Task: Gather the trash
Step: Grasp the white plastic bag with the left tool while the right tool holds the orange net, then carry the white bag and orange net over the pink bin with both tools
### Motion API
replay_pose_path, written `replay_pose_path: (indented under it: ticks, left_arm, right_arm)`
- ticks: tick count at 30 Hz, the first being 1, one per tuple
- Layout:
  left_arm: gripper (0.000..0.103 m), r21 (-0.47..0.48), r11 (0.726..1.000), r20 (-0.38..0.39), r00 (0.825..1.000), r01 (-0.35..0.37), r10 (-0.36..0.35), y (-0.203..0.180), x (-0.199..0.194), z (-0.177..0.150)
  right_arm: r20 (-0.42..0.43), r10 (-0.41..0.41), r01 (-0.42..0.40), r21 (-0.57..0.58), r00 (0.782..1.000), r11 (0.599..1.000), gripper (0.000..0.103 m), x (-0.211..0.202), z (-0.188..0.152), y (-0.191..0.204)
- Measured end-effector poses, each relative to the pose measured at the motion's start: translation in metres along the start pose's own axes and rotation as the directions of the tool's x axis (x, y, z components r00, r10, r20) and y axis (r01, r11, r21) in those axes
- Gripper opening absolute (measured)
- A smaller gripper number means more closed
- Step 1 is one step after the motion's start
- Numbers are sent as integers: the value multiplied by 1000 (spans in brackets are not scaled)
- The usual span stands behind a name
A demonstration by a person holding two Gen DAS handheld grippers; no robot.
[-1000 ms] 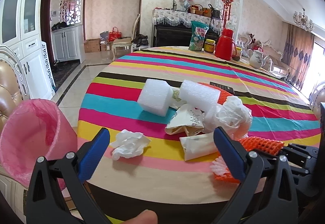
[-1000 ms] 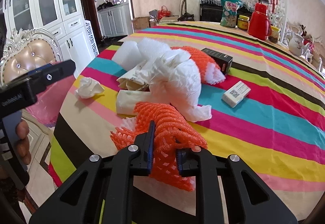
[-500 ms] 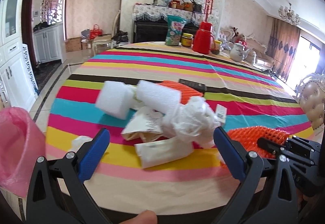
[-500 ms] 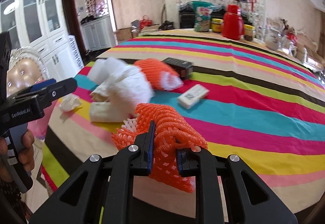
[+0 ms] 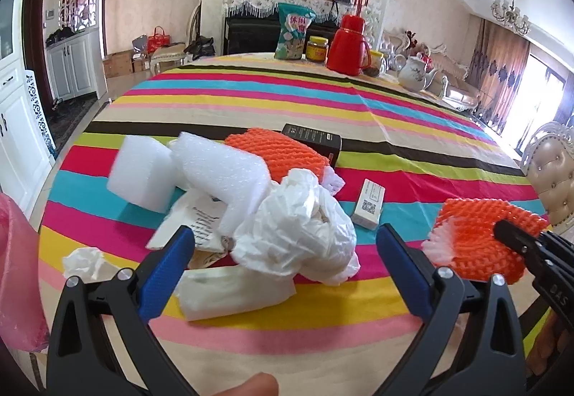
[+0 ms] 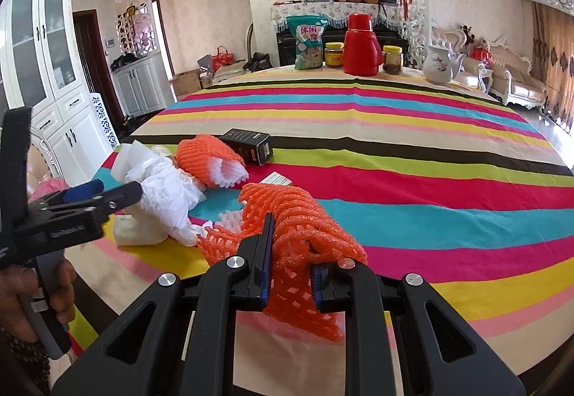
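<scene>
While I hold both tongs over the striped table, this is how I read it, left to right.

bin: pink plastic-lined trash bin [image 5: 16, 274] sits off the table's left edge, only its liner visible; I cannot tell what is in it.

tissue: crumpled white paper tissue [image 5: 84, 261] lies alone near the table's left rim, the piece of trash closest to the bin.

left tongs: my left gripper [image 5: 285, 265] stands wide with nothing pressed between its blue pads; it is the nearer one to the pile.

pile: crinkled white plastic bag [image 5: 297, 223] lies dead ahead between the left fingers, on top of a folded white paper wrapper [image 5: 233, 292]; white foam block [image 5: 143, 169] and white bubble-wrap roll [image 5: 222, 169] sit behind it to the left.

far net: orange foam fruit net on the table [image 5: 280, 153] rests against a black carton [image 5: 315, 141], beyond the bag.

label box: small white printed box [image 5: 369, 204] lies alone to the bag's right.

right tongs: my right gripper [image 6: 290, 274] is pinched narrow on the orange foam mesh sleeve [image 6: 305, 227], held up clear of the tablecloth [image 6: 430, 180].

key relation: the bin lies far left of the held sleeve, so I judge the right hand must cross over the pile and the left tongs.
</scene>
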State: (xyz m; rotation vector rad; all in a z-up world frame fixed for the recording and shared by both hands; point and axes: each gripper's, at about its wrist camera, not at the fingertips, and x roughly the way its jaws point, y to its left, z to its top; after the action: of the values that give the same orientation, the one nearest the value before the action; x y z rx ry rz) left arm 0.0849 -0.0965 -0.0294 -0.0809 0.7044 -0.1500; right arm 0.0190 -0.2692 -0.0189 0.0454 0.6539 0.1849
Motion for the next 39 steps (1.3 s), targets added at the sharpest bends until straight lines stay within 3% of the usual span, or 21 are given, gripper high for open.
replay_pose_path:
  ticks: [1, 3, 4, 5, 10, 24, 32, 39]
  left_arm:
    - [95, 2, 1000, -10, 1000, 0, 0, -1, 3, 1]
    - [81, 11, 1000, -44, 999, -12, 12, -2, 13, 0]
    - [67, 7, 1000, -63, 998, -8, 9, -2, 17, 0]
    - [60, 1, 1000, -75, 997, 0, 0, -1, 20, -1]
    - [43, 12, 1000, -87, 996, 17, -16, 0, 20, -4]
    - [41, 9, 997, 50, 996, 71, -71, 17, -46, 9]
    - [41, -25, 998, 131, 990, 53, -49, 43, -87, 20]
    - [41, -79, 997, 171, 985, -2, 15, 84, -113, 20]
  right_arm:
    - [0, 0, 0, 2, 1000, 1000, 18, 1, 0, -1]
    - [-1, 0, 0, 5, 1000, 1000, 18, 2, -1, -1]
    - [-2, 0, 0, 8, 1000, 1000, 18, 2, -1, -2]
    - [-2, 0, 0, 9, 1000, 1000, 18, 3, -1, -2]
    - [-3, 4, -4, 5, 1000, 1000, 18, 4, -1, -1]
    - [32, 24, -23, -19, 999, 1000, 18, 1, 15, 19]
    - [64, 42, -38, -61, 997, 997, 18, -5, 30, 44]
    - [69, 74, -68, -94, 995, 993, 18, -2, 42, 72]
